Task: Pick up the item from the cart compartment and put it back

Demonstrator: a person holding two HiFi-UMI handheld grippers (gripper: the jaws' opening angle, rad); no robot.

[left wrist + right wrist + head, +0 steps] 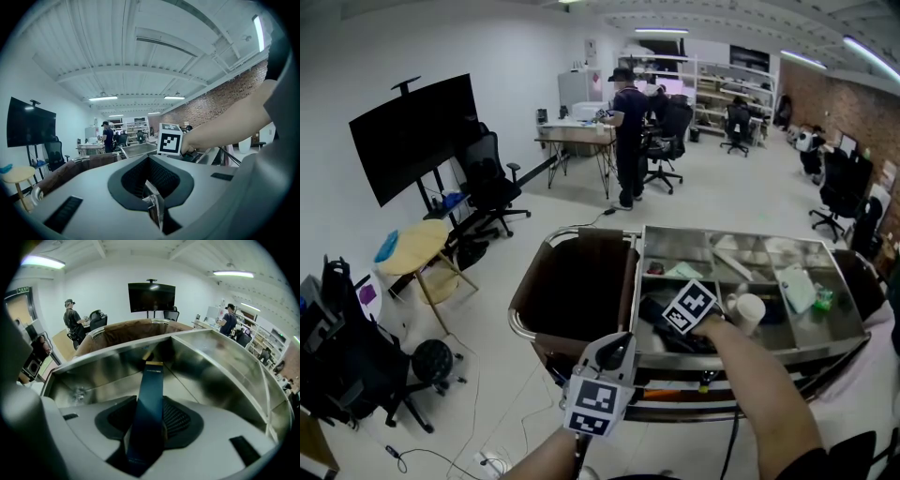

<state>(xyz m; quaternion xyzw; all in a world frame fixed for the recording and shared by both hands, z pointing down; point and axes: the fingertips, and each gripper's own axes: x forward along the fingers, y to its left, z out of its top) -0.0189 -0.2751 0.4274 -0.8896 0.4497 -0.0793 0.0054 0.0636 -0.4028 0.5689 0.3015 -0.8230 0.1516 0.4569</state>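
Observation:
In the right gripper view, a long flat dark-blue box (150, 399) with a gold end band stands between the jaws of my right gripper (149, 430). The jaws are shut on it, and its far end points down into a bare steel cart compartment (93, 376). In the head view, the right gripper (672, 327) reaches under its marker cube into a front compartment of the steel cart (750, 352); the box is hidden there. My left gripper (614, 352) hangs level before the cart's front-left corner. Its jaws (153, 199) look shut, with a small shiny scrap at the seam.
A brown bag-lined bin (577, 281) fills the cart's left end. Other compartments hold a white cup (749, 309), a green item (821, 299) and papers. A round wooden table (414, 246), office chairs (492, 183) and a screen on a stand (412, 131) stand left; a person (628, 141) stands farther back.

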